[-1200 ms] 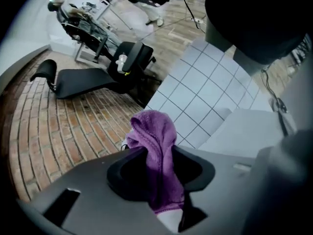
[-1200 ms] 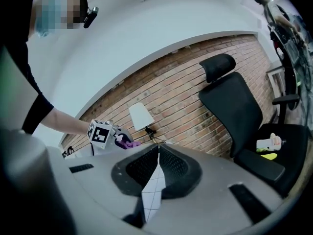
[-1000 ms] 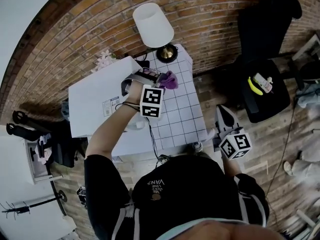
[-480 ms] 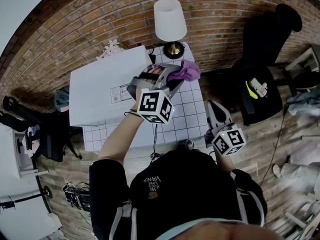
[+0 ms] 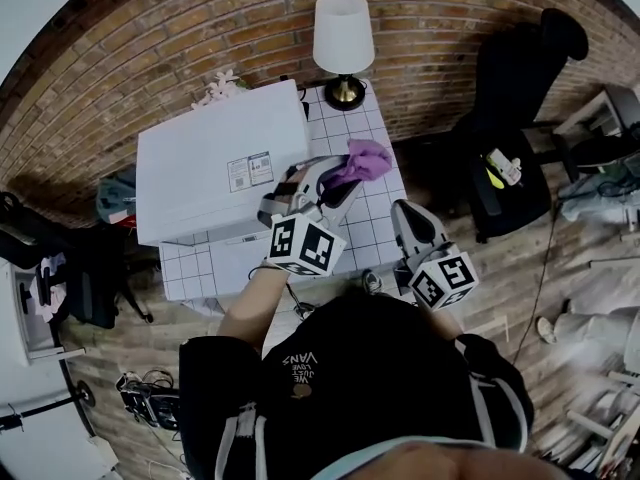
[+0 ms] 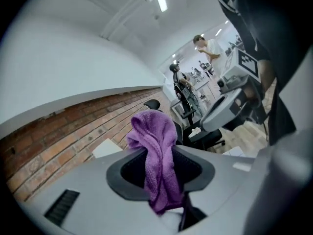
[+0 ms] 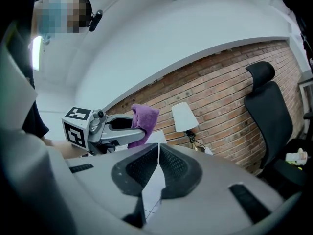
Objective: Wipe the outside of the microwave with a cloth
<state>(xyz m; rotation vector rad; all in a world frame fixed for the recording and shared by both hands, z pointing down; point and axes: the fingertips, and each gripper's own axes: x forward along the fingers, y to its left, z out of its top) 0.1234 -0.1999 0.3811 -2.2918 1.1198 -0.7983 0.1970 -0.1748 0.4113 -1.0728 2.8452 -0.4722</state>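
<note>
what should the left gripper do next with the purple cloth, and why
Probably lower the left gripper leftward until the purple cloth presses on the microwave. The cloth is clamped in its jaws but held over the tiled table, clear of the microwave; the right gripper is shut and empty.

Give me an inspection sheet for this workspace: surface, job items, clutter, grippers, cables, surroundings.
Surface: white grid-tiled table, carrying microwave and lamp.
Job's things: white box-shaped microwave on the table; purple terry cloth held in the air, not touching the microwave.
Clutter: white-shaded lamp with brass base at the table's back; pale pink object behind the microwave, cannot tell what.
Grippers: left gripper shut on the cloth; right gripper shut, empty, off the table's front right.
Cables: thin dark cable on the floor, right.
Surroundings: brick wall; black office chair; wooden floor.
</note>
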